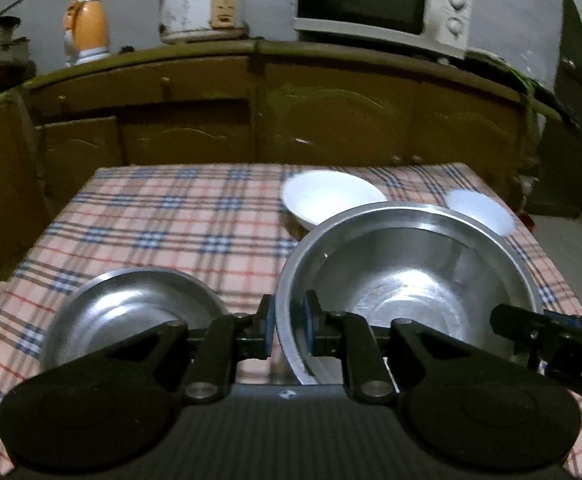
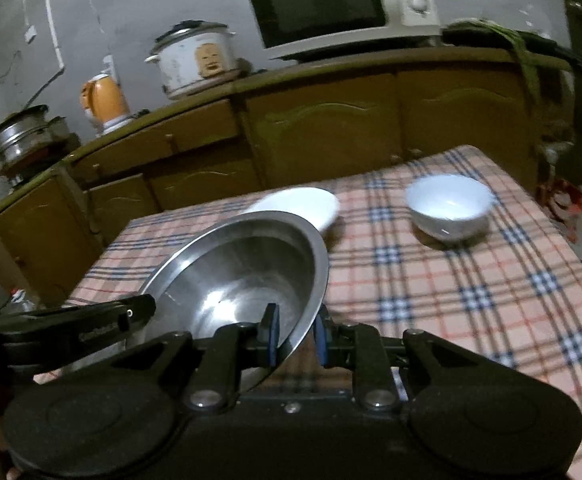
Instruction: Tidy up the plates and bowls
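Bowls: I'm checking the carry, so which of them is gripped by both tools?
The large steel bowl: the left tool and right tool each pinch its rim. The small white bowl sits untouched on the tablecloth.

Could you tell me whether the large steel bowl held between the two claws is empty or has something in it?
Empty: the large steel bowl's bare, shiny bottom shows in both wrist views, with nothing inside.

Both wrist views close, angled down; share steel bowl (image 1: 407,276), table (image 1: 163,216).

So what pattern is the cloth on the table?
Pink plaid tablecloth with blue and red lines, clearest from the right wrist.
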A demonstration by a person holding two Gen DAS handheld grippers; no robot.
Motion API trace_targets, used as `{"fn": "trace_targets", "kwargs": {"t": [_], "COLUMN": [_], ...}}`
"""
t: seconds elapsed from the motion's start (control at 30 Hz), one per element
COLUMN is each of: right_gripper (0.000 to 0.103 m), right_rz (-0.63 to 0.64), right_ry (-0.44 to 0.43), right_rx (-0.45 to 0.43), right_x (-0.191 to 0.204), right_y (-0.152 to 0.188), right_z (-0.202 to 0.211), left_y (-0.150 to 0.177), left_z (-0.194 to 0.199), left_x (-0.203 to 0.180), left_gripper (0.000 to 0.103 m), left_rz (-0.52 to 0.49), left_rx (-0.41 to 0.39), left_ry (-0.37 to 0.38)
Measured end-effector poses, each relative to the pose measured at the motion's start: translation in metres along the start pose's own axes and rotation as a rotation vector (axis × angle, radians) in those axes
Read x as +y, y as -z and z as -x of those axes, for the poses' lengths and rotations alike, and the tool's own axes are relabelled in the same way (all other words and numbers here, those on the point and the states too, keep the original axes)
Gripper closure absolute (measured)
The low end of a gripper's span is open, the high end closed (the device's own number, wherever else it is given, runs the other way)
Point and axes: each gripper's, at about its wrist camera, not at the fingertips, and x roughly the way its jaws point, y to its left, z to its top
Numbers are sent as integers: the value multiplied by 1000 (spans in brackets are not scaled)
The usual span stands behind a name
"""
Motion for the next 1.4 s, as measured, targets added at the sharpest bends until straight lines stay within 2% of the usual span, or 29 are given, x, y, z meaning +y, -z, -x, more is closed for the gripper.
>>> {"fn": "trace_targets", "kwargs": {"t": [0.23, 0.43, 0.93, 1.4], "right_gripper": [79, 79, 79, 79], "right_rz": [-52, -102, -123, -125], "right_ry": [68, 96, 124, 143], "right_rx": [13, 31, 67, 83], "right_x": [-45, -73, -94, -95], "right_y": [23, 41, 61, 65], "right_z": [10, 10, -5, -10], "left_y": [27, 41, 60, 62], "left_z": [-10, -20, -35, -38], "left_x": [-36, -55, -74, -77], "left_gripper": [87, 87, 87, 87], "left_rz": [-32, -55, -83, -93], "left_rx": [42, 63, 94, 76], "left_ry": [56, 75, 60, 61]}}
